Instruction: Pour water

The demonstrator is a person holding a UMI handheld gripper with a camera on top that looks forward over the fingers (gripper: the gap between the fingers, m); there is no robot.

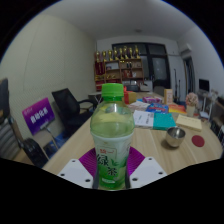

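The gripper (112,172) sits at the bottom centre of the frame, its purple pads pinching the lower body of a clear bottle (112,135) with a green cap and green label. The bottle stands upright, filling the middle of the frame, partly full of pale liquid. Right of it, on the wooden table (160,150), rests a small metal bowl (175,137); books lie further back.
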